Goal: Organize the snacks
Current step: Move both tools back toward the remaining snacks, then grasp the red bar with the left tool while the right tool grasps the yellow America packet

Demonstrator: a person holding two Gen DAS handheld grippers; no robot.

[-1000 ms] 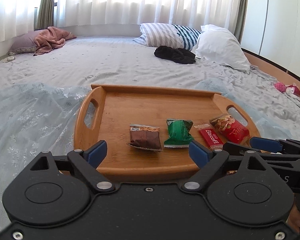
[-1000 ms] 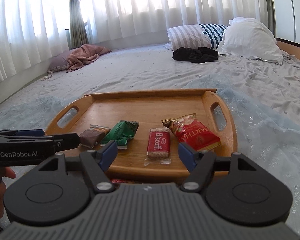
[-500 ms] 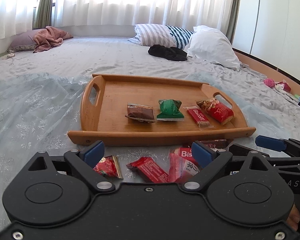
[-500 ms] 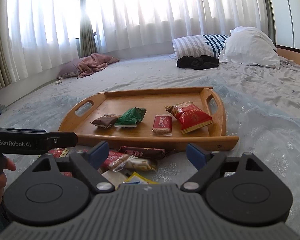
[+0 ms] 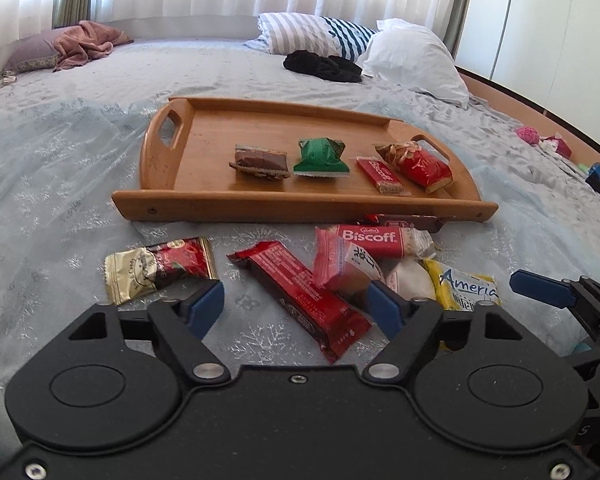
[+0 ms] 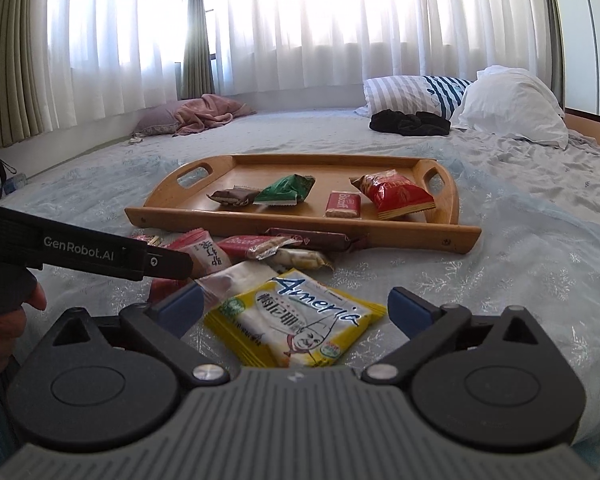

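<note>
Red wrapper bar [image 5: 304, 292]: long, glossy, lying diagonal. It sits at 12 o'clock of the left gripper [image 5: 296, 308], between parted jaws that have just been narrowing, pads clear. Right gripper [image 6: 296, 312] spread wide around the yellow packet [image 6: 296, 324], untouched.

You've got bright daylight through sheer white curtains [image 6: 320, 32], a big bed [image 5: 240, 64] with grey sheets, pillows [image 5: 416, 60] near the wardrobe wall.

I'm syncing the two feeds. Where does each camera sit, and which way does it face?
Left wrist: on the left gripper, facing the long red bar between its open jaws; the right gripper's tip shows at the right edge.
Right wrist: on the right gripper, facing the yellow packet; a hand shows at left.
Shared: wooden tray, loose snacks.
</note>
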